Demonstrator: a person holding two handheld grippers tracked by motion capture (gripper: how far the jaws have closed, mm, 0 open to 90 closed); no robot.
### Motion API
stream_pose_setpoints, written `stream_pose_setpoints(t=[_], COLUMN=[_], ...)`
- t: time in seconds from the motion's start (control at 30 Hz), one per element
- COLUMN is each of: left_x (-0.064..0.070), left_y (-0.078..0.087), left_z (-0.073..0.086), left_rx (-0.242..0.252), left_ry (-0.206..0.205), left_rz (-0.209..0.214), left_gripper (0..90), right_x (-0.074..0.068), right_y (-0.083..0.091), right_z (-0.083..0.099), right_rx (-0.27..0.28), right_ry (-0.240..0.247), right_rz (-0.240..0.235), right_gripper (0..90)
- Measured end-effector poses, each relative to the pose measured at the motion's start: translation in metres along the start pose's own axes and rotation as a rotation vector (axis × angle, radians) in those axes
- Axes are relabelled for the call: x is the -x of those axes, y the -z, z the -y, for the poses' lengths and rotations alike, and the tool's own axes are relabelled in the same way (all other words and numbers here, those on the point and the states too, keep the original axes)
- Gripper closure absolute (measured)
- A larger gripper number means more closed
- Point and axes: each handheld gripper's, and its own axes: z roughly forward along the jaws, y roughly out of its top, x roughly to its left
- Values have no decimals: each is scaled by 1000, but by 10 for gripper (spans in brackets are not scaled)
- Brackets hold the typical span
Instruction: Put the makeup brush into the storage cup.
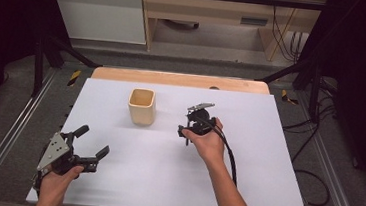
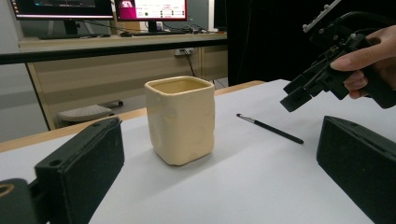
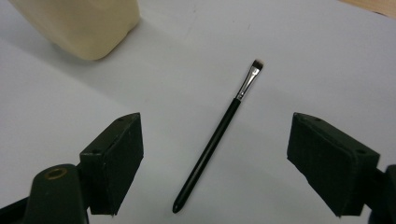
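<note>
A: Start with the brush point(image 3: 215, 137). Where is it for you?

B: It lies flat on the white surface point(image 1: 263, 190), thin black handle toward you, bristle tip pointing away. It sits between the two jaws of your right claw point(image 3: 215, 163), which are spread wide and hang above it, touching nothing. In the left gripper view you can see the brush point(image 2: 270, 128) just to the side of the cream cup point(image 2: 180, 119), near it but apart.

A: And the other hand?

B: Your left claw point(image 1: 89, 147) is also spread and holding nothing. It hovers low at the near left of the surface, well apart from the cup point(image 1: 142, 106) and facing it.

A: What could spoil the pickup from here?

B: The handle is slim and round, and it lies flush on the surface. If you come down too shallow, your pads will likely close over the top of it and the brush will roll or squirt out sideways. If you come down too hard, the jaw tips may jam on the surface before they close. The handle also runs at a slant to your jaws, so one pad could reach it first and spin it.

A: Anything about the cup?

B: It stands upright and looks light. A swing of your right hand toward it could knock it over or slide it.
</note>
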Motion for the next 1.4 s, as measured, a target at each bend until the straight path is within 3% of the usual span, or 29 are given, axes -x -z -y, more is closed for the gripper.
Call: stream_pose_setpoints(t=[0.27, 0.53, 0.97, 1.4], left_x=[0, 1, 2, 3], left_y=[0, -1, -2, -3], left_z=[0, 0, 0, 1], left_rx=[0, -4, -8, -12], left_ry=[-1, -6, -7, -8], left_rz=[1, 5, 8, 14], left_gripper=[6, 6, 7, 7], right_x=[-1, 2, 4, 1], right_y=[-9, -16, -32, -42], right_z=[1, 3, 2, 3], right_rx=[-22, -45, -62, -67], right_ry=[-10, -34, -100, -105], right_rz=[12, 25, 26, 38], right_gripper=[226, 384, 503, 602])
